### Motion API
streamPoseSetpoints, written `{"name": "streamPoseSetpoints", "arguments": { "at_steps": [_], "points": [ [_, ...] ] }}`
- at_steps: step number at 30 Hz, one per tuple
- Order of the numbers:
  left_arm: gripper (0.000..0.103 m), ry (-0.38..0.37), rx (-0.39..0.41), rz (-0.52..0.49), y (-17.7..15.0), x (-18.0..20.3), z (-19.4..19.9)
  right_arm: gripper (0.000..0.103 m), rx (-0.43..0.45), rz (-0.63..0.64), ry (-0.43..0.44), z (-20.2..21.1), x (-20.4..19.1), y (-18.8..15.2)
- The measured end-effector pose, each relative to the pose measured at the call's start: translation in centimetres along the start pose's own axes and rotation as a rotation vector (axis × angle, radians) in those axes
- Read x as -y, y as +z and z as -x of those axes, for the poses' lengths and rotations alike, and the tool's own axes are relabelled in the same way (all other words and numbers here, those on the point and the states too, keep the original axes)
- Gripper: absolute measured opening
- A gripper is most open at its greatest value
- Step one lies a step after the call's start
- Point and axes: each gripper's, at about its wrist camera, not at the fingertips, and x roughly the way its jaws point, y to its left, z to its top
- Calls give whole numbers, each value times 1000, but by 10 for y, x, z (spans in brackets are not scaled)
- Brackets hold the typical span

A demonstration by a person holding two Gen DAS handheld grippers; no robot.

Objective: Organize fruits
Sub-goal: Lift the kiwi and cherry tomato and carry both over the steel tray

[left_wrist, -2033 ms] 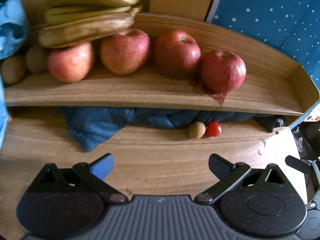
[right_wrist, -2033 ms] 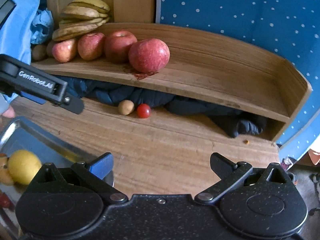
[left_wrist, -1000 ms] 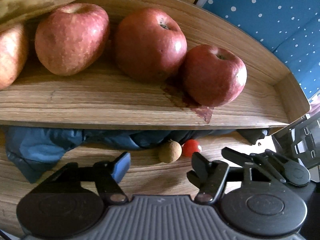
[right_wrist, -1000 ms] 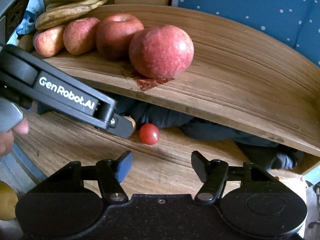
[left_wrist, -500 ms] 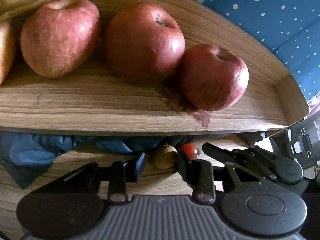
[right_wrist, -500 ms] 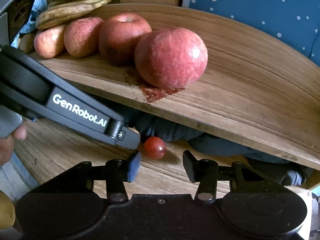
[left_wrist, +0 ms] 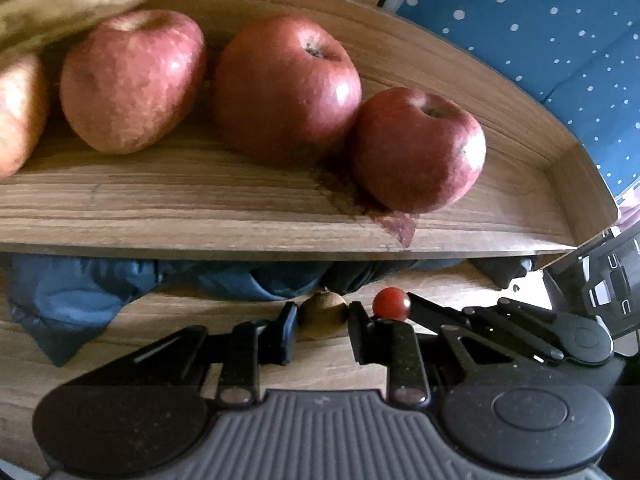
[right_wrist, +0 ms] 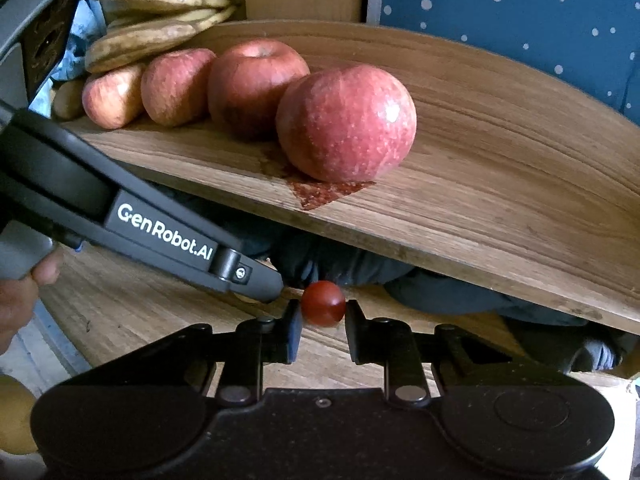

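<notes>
A small brown round fruit [left_wrist: 323,314] lies on the wooden table under the shelf, and my left gripper [left_wrist: 322,326] is shut on it, fingers touching both sides. Beside it a small red tomato [left_wrist: 391,303] [right_wrist: 323,303] sits between the fingers of my right gripper [right_wrist: 322,320], which close on it. The right gripper also shows in the left wrist view [left_wrist: 500,328]. Several red apples [left_wrist: 418,150] [right_wrist: 346,122] stand in a row on the wooden shelf [left_wrist: 240,216] [right_wrist: 500,184], with bananas [right_wrist: 160,16] at the left end.
Dark blue cloth [left_wrist: 100,292] [right_wrist: 440,284] is bunched under the shelf behind the small fruits. The left gripper's body [right_wrist: 120,216] crosses the right wrist view. A yellow fruit [right_wrist: 14,416] shows at the lower left. Blue dotted fabric [right_wrist: 520,8] hangs behind.
Both grippers moved forward to the two small fruits under the shelf and narrowed their jaws, the left around the brown fruit and the right around the tomato.
</notes>
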Motion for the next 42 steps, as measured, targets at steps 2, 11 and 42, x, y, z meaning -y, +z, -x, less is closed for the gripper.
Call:
{"name": "streamPoseSetpoints", "arguments": {
  "at_steps": [2, 11, 42],
  "points": [
    [29, 6, 9, -8, -4, 2, 6, 24, 12, -6, 0, 3, 0, 1],
    [29, 49, 59, -20, -29, 19, 40, 24, 86, -19, 8, 50, -13, -10],
    [29, 289, 253, 179, -163, 86, 159, 24, 274, 114, 215, 193, -23, -89]
  ]
}}
